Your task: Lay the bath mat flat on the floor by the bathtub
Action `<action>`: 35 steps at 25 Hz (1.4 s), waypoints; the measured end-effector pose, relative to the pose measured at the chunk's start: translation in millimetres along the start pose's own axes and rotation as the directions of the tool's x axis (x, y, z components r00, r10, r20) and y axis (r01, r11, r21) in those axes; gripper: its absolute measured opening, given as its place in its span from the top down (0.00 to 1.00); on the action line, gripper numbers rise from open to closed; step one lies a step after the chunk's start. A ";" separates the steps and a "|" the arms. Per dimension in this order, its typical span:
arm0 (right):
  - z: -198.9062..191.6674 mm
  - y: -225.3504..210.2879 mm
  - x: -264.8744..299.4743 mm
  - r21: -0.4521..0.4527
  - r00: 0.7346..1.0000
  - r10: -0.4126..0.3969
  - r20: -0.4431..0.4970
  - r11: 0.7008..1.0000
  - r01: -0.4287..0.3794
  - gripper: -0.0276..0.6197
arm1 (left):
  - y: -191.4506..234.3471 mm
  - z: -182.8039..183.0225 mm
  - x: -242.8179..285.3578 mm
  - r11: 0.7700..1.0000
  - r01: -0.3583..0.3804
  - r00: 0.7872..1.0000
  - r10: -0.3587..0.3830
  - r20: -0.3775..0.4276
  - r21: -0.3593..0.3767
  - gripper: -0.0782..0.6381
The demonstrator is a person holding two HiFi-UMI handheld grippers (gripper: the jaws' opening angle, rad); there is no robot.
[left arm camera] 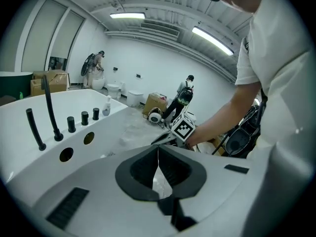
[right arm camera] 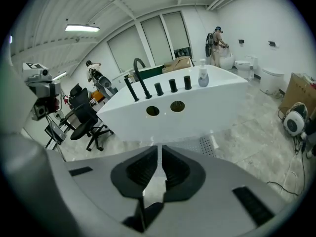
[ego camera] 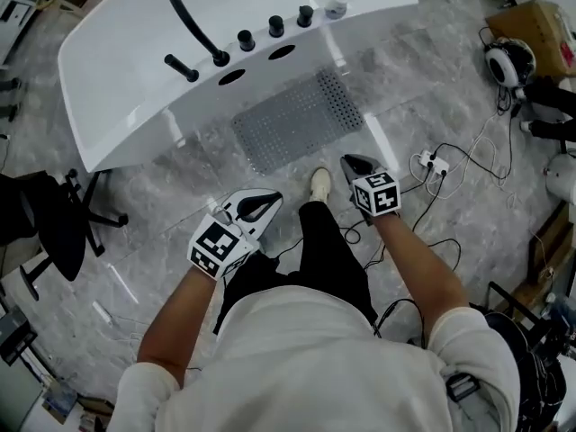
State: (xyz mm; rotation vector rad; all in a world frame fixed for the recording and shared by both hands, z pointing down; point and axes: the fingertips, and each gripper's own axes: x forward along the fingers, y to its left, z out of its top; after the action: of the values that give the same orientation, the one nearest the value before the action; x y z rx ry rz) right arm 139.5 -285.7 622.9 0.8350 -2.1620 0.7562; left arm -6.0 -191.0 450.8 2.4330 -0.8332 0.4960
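Observation:
The grey perforated bath mat lies spread flat on the marble floor against the side of the white bathtub; its corner shows in the right gripper view. My left gripper hovers above the floor short of the mat, shut with nothing in it. Just past the mat's near edge my right gripper is also shut and empty. Neither touches the mat. The left gripper view also catches the right gripper across from it.
A black faucet, knobs and a small bottle sit on the tub's rim. A black office chair stands left. Cables and a power strip lie right, with a cardboard box beyond. My shoe is by the mat.

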 end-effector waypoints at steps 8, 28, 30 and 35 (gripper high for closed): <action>30.5 100.6 -94.4 -0.081 0.997 0.054 0.053 0.995 -0.050 0.91 | -38.6 23.2 -81.9 0.999 0.003 0.999 -0.005 0.053 0.041 0.87; 42.2 244.4 -201.4 -0.150 0.972 0.092 0.216 0.987 -0.060 0.94 | -73.1 7.1 -181.6 0.998 -0.007 0.993 0.000 0.114 0.058 0.87; 45.4 248.0 -203.8 -0.153 0.970 0.094 0.224 0.986 -0.060 0.94 | -74.5 7.6 -182.2 0.998 -0.005 0.993 -0.002 0.118 0.057 0.87; 50.8 251.6 -204.8 -0.163 0.968 0.104 0.227 0.984 -0.067 0.94 | -77.8 11.0 -182.0 0.998 -0.001 0.993 -0.007 0.120 0.064 0.87</action>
State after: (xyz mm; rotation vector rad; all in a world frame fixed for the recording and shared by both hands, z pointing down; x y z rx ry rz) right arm 48.5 -96.1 370.6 0.7868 -2.4461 0.5446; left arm -89.3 -61.4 326.0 2.5429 -0.8758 0.3834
